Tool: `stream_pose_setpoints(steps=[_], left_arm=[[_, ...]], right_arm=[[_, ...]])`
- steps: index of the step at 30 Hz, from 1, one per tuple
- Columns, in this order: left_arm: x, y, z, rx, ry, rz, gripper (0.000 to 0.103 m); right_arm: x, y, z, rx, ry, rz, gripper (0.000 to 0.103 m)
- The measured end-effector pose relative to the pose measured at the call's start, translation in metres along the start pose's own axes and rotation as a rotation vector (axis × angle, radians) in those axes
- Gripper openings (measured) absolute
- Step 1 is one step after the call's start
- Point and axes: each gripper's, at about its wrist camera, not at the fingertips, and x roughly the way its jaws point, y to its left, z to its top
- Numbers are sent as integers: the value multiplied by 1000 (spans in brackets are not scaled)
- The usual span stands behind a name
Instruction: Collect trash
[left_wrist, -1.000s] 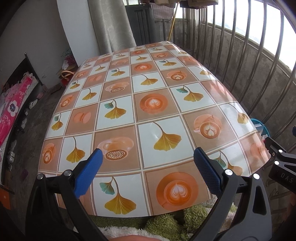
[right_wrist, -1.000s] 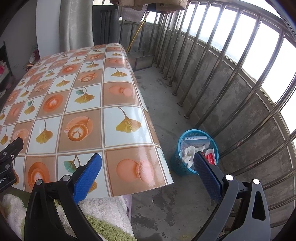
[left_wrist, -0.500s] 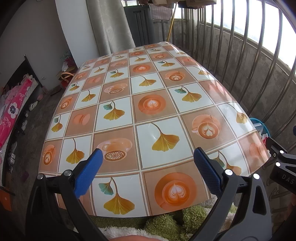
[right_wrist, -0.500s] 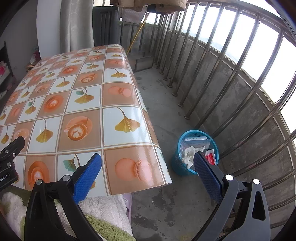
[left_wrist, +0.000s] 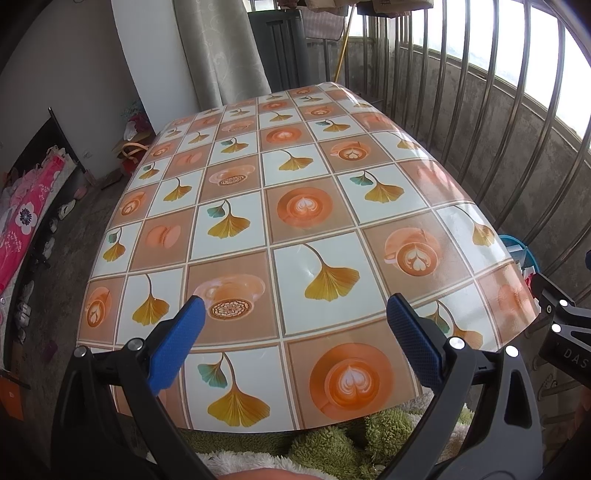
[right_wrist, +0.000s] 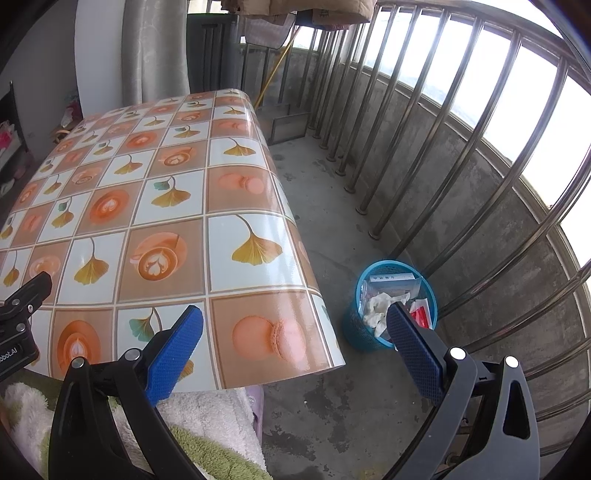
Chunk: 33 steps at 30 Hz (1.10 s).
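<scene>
A blue mesh trash basket (right_wrist: 428, 295) stands on the concrete floor right of the table and holds white crumpled paper (right_wrist: 380, 304), a white box and a red wrapper. Its rim shows past the table's right edge in the left wrist view (left_wrist: 519, 245). My left gripper (left_wrist: 293, 310) is open and empty above the near edge of the table (left_wrist: 295, 206), which has an orange and white patterned cloth. My right gripper (right_wrist: 295, 319) is open and empty above the table's near right corner (right_wrist: 280, 354); the basket lies just beyond its right finger (right_wrist: 413, 343).
A metal railing (right_wrist: 461, 155) on a low concrete wall runs along the right. A grey curtain (left_wrist: 221, 51) and a dark cabinet stand beyond the table's far end. Fluffy green and white fabric (right_wrist: 207, 424) lies below the near edge. Pink bedding and shoes are at the far left.
Both grippers have drifted slightly back and up, so the table looks a little farther off. Both stay open and empty.
</scene>
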Motion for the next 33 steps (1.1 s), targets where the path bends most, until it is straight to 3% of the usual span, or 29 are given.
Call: stream_pose_setpoints(steps=[33], left_arm=[[3,3,-2,-5,11,2,94]], right_arm=[[0,2,2,5,-4,8,97]])
